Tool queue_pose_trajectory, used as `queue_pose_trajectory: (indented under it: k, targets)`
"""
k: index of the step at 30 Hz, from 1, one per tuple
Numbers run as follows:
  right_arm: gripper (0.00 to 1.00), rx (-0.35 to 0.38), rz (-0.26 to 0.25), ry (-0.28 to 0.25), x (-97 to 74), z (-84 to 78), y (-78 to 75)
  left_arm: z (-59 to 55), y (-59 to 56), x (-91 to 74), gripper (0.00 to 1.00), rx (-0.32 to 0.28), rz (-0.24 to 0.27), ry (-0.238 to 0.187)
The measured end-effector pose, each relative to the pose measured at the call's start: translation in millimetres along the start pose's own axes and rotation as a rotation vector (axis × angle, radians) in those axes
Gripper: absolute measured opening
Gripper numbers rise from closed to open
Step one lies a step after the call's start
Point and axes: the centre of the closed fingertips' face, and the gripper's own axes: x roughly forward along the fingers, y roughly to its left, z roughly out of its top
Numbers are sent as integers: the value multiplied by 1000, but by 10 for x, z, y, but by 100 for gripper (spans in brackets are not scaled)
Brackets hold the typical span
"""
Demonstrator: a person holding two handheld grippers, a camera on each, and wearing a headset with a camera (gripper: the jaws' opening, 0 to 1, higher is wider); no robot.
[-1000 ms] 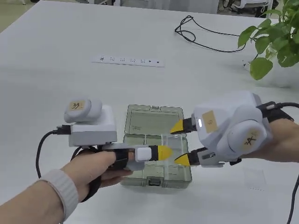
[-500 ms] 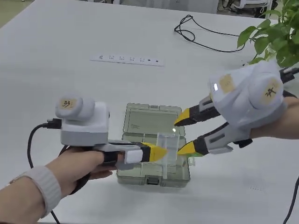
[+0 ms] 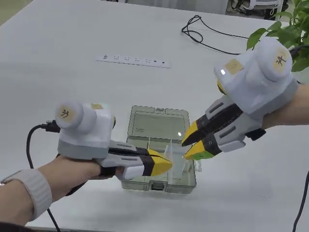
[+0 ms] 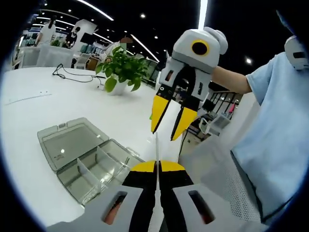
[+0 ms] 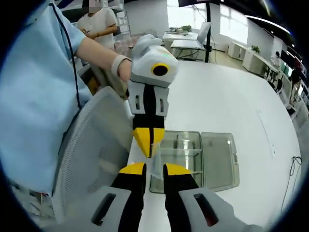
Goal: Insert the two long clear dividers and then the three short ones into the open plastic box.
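a: where's the clear divider (image 3: 176, 162)?
b: pinched in my left tongs (image 3: 166, 164), jaws closed flat on it, sticking out past the tips (edge-on in the left gripper view).
a: and the right tongs (image 3: 189, 147)?
b: parted a little, tips at the divider's free end. i can't tell if they touch it. the open plastic box (image 3: 159, 124) sits just below both tips.

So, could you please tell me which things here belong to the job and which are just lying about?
Job: plastic box, clear divider in the left gripper, right gripper.
Lying about: power strip, black cable, potted plant.
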Motion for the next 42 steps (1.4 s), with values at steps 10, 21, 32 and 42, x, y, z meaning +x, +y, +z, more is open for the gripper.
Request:
queue_pose_trajectory:
  k: [10,21,32,42]
  targets:
    - [7,-11,83,52,57,44,113,-7,-78,10,0,84,-43,13]
    - [2,21,159,94,90,27,241,-20,-145,15,0,149,-80,35]
    - [2,13,128,162,170,38,236,-78,-68,26,0,199,-41,88]
    - [2,16,133,186,211,50,207,-114,-40,-14,0,191,-17,83]
